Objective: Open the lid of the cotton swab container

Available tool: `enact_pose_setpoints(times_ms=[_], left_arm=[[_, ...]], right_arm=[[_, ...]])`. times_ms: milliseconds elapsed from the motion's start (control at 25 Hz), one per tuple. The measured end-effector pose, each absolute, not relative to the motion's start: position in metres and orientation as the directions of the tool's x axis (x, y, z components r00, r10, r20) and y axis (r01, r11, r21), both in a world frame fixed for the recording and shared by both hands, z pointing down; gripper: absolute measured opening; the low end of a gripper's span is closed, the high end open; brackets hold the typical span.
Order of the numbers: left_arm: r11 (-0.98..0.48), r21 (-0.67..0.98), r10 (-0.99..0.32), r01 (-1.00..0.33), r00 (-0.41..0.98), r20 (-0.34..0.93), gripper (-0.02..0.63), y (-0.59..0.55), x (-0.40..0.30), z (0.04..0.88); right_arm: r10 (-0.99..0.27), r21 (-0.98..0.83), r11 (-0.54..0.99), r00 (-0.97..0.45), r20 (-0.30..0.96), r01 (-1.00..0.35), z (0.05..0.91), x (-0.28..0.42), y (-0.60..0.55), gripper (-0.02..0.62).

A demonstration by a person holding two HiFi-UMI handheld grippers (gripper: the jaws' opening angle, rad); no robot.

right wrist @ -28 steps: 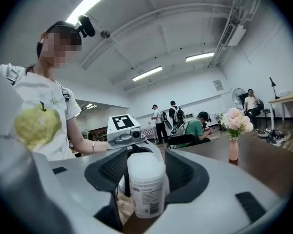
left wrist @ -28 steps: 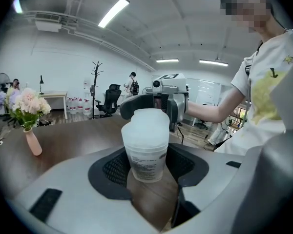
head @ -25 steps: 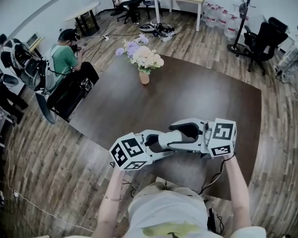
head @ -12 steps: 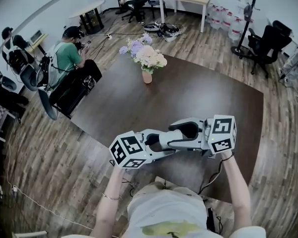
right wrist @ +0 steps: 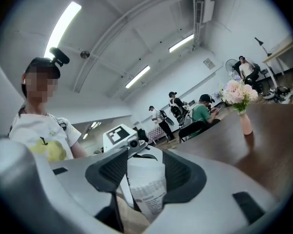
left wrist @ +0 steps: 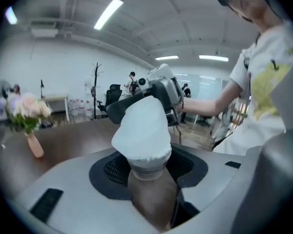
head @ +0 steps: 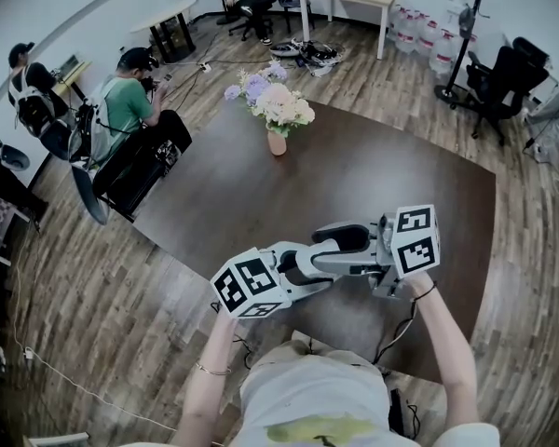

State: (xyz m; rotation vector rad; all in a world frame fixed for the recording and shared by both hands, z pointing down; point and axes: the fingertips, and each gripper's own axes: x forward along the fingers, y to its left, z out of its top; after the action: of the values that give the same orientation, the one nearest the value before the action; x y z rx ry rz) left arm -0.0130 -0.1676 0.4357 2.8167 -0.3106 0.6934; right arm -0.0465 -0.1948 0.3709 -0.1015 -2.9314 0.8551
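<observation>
Rolled R hand-held gripper point(head: 331, 250); own-view-only container label point(right wrist: 149, 196)

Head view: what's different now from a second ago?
The right gripper has rolled about its own length, so its marker cube now sits tilted; its jaws stay clamped on the cotton swab container. The jaws of the left gripper have just been closing slightly on the container's other end. Both grippers stayed in place over the table, and the flower vase has not moved.
</observation>
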Motion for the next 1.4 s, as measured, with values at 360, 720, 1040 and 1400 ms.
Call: enact_pose_setpoints(times_ms=[360, 720, 1040, 1400], left_arm=[[-0.964, 0.041, -0.212, -0.264, 0.849, 0.485, 0.219, -0.171, -0.014, 0.436], [-0.969, -0.026, -0.223, -0.247, 0.817, 0.531, 0.219, -0.17, -0.014, 0.437], [-0.968, -0.01, -0.218, -0.249, 0.825, 0.521, 0.219, -0.172, -0.013, 0.438], [-0.952, 0.03, -0.249, -0.305, 0.827, 0.504, 0.219, -0.176, -0.026, 0.443]], right_arm=[[0.099, -0.788, 0.614, -0.995, 0.018, 0.047, 0.374, -0.044, -0.212, 0.229], [0.13, -0.919, 0.38, -0.99, -0.059, 0.105, 0.377, -0.042, -0.221, 0.229], [0.136, -0.921, 0.364, -0.986, -0.096, 0.14, 0.376, -0.04, -0.223, 0.222], [0.005, -0.87, 0.49, -0.999, -0.053, 0.048, 0.37, -0.029, -0.236, 0.224]])
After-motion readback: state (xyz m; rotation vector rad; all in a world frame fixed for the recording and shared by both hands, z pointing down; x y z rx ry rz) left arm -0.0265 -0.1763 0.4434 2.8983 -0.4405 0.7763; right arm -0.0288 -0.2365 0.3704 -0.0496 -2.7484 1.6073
